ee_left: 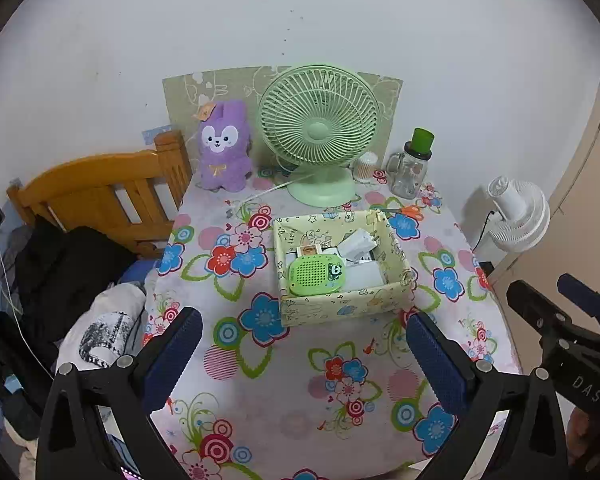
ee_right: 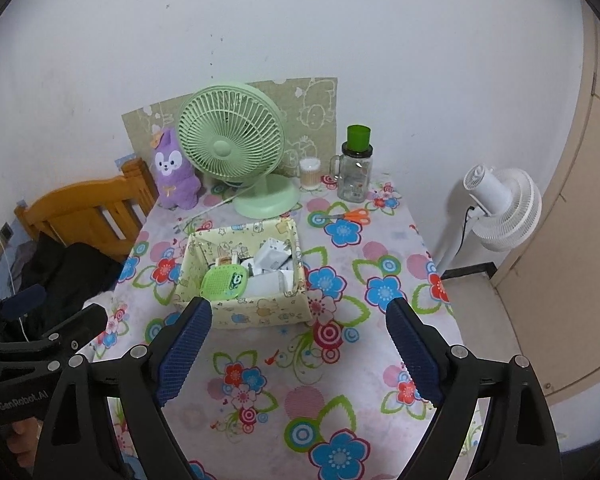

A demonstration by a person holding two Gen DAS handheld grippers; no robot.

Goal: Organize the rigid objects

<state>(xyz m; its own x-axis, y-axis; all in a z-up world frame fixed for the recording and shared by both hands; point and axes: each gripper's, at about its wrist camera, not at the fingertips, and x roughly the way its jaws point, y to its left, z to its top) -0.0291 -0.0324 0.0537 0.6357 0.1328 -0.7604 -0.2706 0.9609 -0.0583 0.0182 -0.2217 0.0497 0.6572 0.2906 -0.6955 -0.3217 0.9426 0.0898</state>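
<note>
A pale yellow patterned box (ee_left: 342, 306) (ee_right: 256, 310) stands in the middle of the flowered table. In it lie a green panda speaker (ee_left: 316, 276) (ee_right: 224, 282), a white charger (ee_left: 358, 244) (ee_right: 272, 256) and other white items. Orange-handled scissors (ee_left: 406, 211) (ee_right: 350, 215) lie behind the box. My left gripper (ee_left: 304, 348) is open and empty, hovering in front of the box. My right gripper (ee_right: 298, 344) is open and empty, also in front of the box. Each gripper shows at the edge of the other's view.
A green desk fan (ee_left: 320, 128) (ee_right: 232, 140), purple plush rabbit (ee_left: 222, 146) (ee_right: 174, 170), glass jar with green lid (ee_left: 412, 164) (ee_right: 356, 164) and cotton swab cup (ee_left: 366, 168) (ee_right: 310, 174) line the back. A wooden bed frame (ee_left: 108, 192) stands left, a white floor fan (ee_right: 500, 208) right.
</note>
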